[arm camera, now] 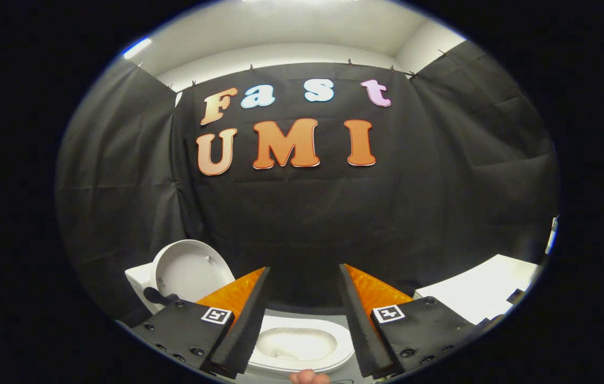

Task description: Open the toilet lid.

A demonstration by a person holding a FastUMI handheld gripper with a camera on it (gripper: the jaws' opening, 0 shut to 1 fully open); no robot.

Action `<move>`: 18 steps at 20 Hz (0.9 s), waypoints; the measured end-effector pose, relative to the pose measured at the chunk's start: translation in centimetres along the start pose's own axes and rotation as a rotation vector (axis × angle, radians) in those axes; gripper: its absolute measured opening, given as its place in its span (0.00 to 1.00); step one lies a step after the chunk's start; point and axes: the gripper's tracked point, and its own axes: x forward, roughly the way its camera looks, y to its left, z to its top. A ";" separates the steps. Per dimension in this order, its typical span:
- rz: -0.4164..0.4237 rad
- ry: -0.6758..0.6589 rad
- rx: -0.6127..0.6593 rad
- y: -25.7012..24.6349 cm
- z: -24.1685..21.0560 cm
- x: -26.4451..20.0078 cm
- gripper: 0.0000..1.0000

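1. I see the toilet lid [191,269] standing upright, raised against the tank [139,282], beyond my left finger.
2. The toilet bowl [297,344] lies open between the fingers; its contents are hard to make out.
3. My gripper [302,277] has its fingers wide apart, holding nothing.
4. A white surface [481,290] sits beyond the right finger, partly cut off.
5. A fingertip [310,377] pokes in below the bowl.

Left marker [215,315]: lower left of the frame, on the left finger mount of the gripper [304,268]; we note a black-and-white square code.
Right marker [389,313]: lower right, same kind, on the right mount.
Fingers: spread wide, gripping nothing.
Readable words or numbers: we find none.
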 end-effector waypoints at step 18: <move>-0.142 -0.186 0.080 -12.0 -5.4 -6.7 0.83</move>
